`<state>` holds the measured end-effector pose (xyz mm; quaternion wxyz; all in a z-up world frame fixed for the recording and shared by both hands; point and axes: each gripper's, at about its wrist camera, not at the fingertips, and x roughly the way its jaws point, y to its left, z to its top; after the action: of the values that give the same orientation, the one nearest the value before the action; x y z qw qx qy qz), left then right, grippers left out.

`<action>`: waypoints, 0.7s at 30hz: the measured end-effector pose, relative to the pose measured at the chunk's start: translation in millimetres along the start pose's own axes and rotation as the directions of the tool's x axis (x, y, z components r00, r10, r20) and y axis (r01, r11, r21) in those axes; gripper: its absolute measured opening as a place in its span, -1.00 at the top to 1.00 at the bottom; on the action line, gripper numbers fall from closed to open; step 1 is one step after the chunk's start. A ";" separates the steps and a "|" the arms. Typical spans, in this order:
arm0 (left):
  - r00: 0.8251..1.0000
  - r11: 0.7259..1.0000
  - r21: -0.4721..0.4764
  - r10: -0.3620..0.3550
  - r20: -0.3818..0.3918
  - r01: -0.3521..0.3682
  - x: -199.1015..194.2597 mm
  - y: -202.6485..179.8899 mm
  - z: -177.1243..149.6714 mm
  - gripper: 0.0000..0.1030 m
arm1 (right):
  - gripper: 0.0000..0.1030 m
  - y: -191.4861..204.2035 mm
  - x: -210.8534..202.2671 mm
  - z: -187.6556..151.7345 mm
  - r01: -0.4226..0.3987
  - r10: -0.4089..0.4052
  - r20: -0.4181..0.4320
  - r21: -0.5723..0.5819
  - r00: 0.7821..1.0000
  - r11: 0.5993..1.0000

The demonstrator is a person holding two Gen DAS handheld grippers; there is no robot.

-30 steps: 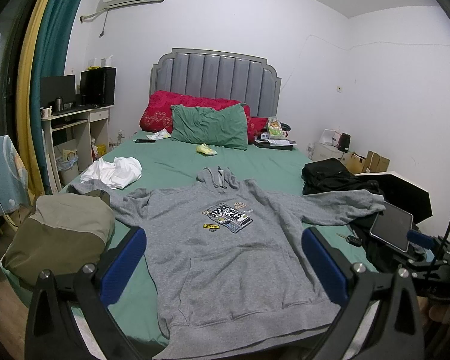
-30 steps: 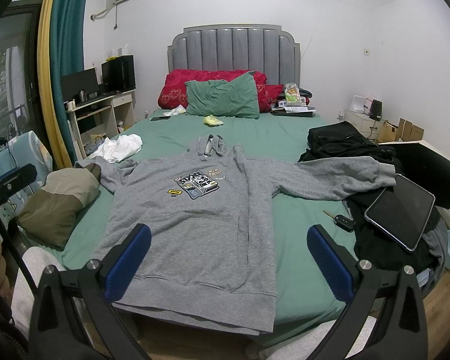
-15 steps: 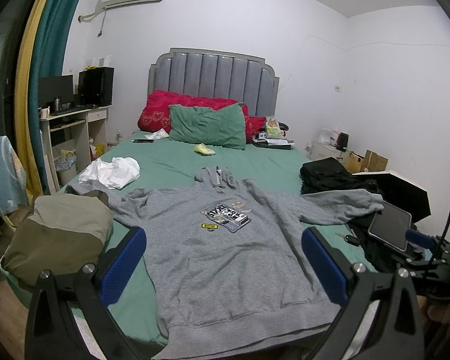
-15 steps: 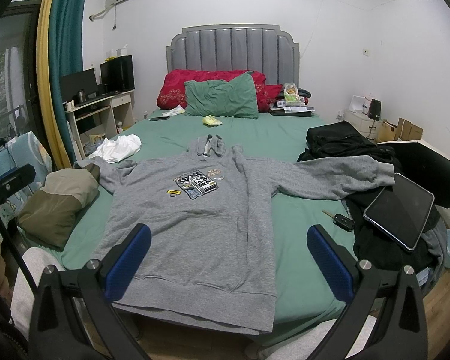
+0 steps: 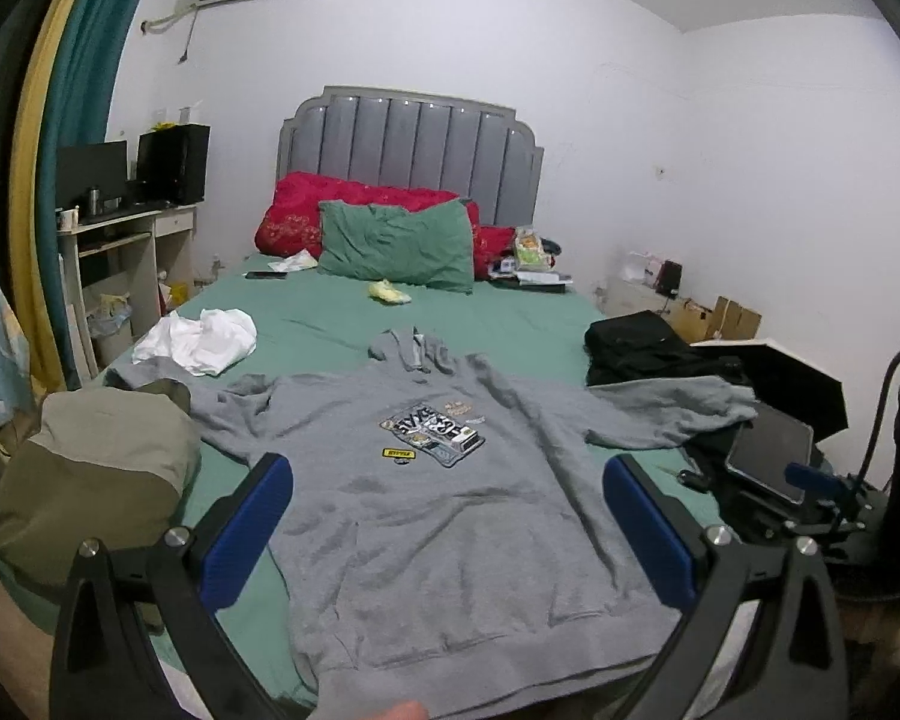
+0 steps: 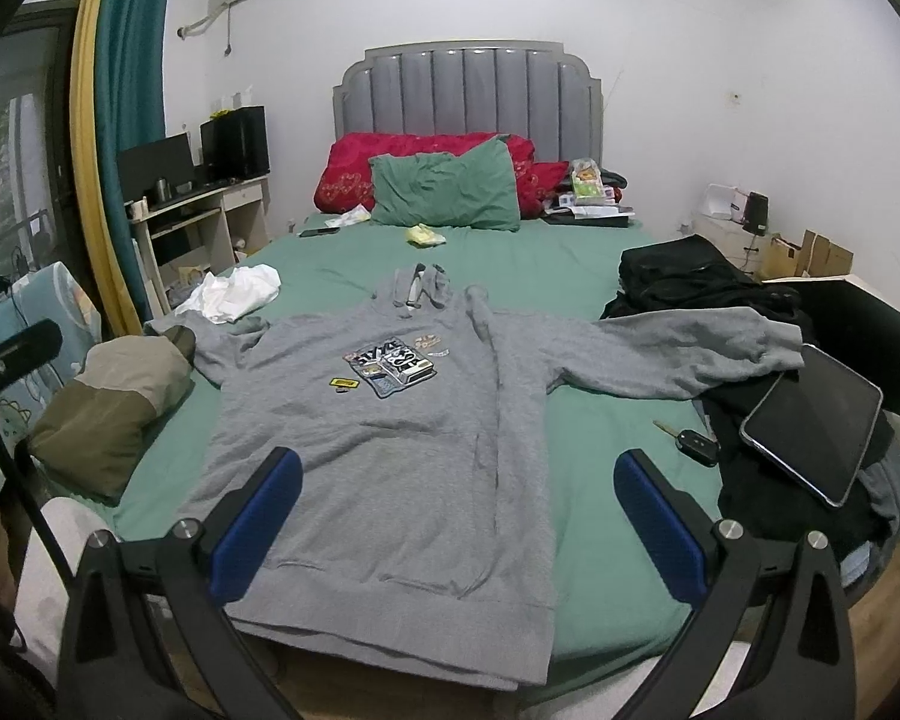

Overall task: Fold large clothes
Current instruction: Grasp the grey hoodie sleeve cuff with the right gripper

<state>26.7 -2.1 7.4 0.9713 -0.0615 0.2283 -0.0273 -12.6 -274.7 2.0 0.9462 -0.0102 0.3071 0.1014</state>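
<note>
The grey hoodie (image 6: 390, 420) lies face up across the lower centre of the frame on the green bed (image 6: 540, 264), its printed patch showing, its body smoothed flat and its hem hanging a little over the near edge of the mattress. The hood points toward the pillows at the top of the frame. One sleeve stretches toward the right of the frame, where its cuff rests on a pile of black clothes (image 6: 690, 276) close to a tablet (image 6: 810, 426) and a car key (image 6: 693, 439); the other sleeve runs to the left of the frame and ends beside an olive and tan bundle (image 6: 114, 402). No fold has been made yet, so the task appears to stand at its very beginning: the garment is only spread out. Both sleeves would need to be brought in over the body and the body then doubled up. The left gripper (image 5: 447, 510) hovers above the lower part of the hoodie with its blue fingers (image 5: 252, 516) wide apart and gripping nothing. The right gripper (image 6: 459, 507) hangs likewise over the hem area, fingers (image 6: 654, 516) wide apart and empty. A white garment (image 6: 240, 294) lies crumpled in the left middle of the frame, well apart from the hoodie's body.
</note>
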 end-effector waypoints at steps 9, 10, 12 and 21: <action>0.996 1.000 0.000 0.023 -0.082 -0.024 80.2 22.0 6.1 -1.00 | -1.00 -109.4 93.1 17.1 0.154 -0.150 -0.068 0.056 0.986 0.987; 0.995 1.000 0.006 0.019 -0.096 -0.019 93.4 23.8 6.0 -1.00 | -1.00 -124.0 104.1 19.0 0.175 -0.171 -0.076 0.051 0.982 0.983; 0.993 1.000 0.003 0.021 -0.113 -0.021 114.4 27.2 4.9 -1.00 | -1.00 -159.6 130.6 25.5 0.233 -0.229 -0.092 0.033 0.969 0.972; 0.974 0.998 0.000 0.063 -0.218 -0.065 222.3 46.9 2.4 -1.00 | -0.91 -322.7 242.0 71.8 0.411 -0.417 -0.131 -0.074 0.899 0.909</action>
<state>227.7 26.6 -94.4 0.9405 -0.0542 0.3355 -0.0018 284.3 -539.9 -94.7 0.9211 -0.1035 0.3627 -0.0962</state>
